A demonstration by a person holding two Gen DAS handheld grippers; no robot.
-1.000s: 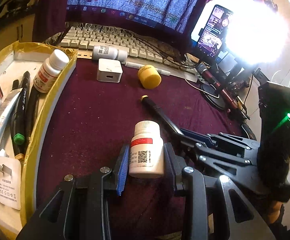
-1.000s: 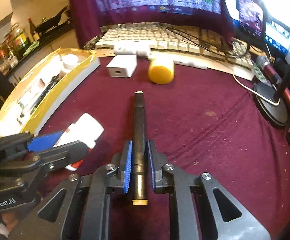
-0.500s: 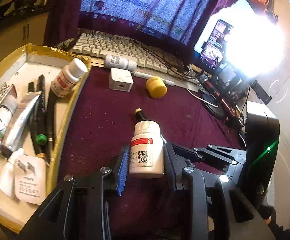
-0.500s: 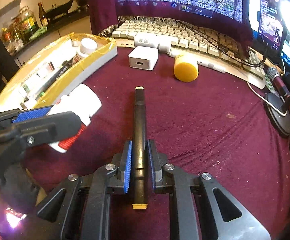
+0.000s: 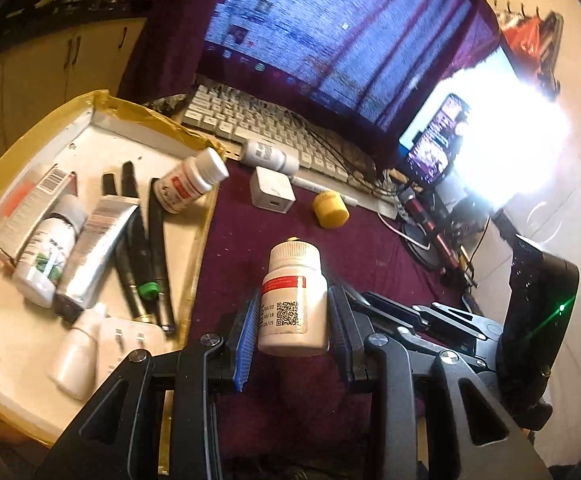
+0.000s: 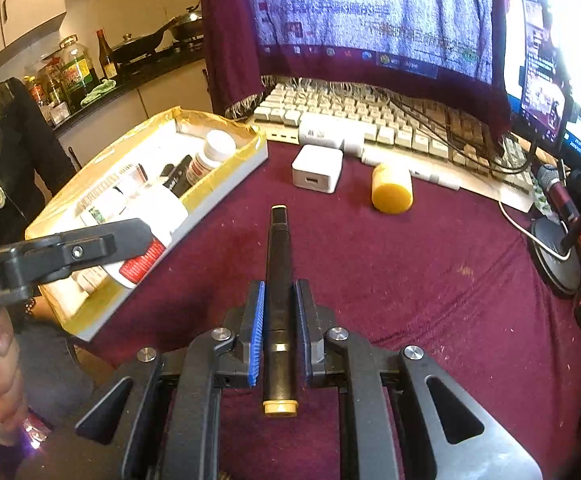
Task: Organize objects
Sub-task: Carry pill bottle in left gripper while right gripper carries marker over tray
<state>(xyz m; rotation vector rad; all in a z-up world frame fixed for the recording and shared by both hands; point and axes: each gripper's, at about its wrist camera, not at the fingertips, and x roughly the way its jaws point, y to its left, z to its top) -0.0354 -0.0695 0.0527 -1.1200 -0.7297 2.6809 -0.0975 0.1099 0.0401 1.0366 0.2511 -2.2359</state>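
My left gripper [image 5: 292, 320] is shut on a white pill bottle [image 5: 293, 300] with a red band and QR label, held above the maroon cloth beside the yellow-edged tray [image 5: 198, 248]. In the right wrist view the same bottle [image 6: 150, 240] hangs over the tray's near edge [image 6: 226, 178]. My right gripper [image 6: 279, 320] is shut on a black marker [image 6: 278, 280] with yellow ends, held above the cloth. The tray holds bottles, a tube and several markers.
A white charger cube [image 6: 316, 168], a yellow cap [image 6: 392, 189] and a lying white bottle [image 5: 268, 155] rest on the cloth before the keyboard [image 6: 370, 120]. A draped monitor stands behind. A microphone stand [image 6: 558, 256] and cables are at right.
Both grippers have risen off the cloth with their objects. The left gripper with the bottle has moved left toward the tray.
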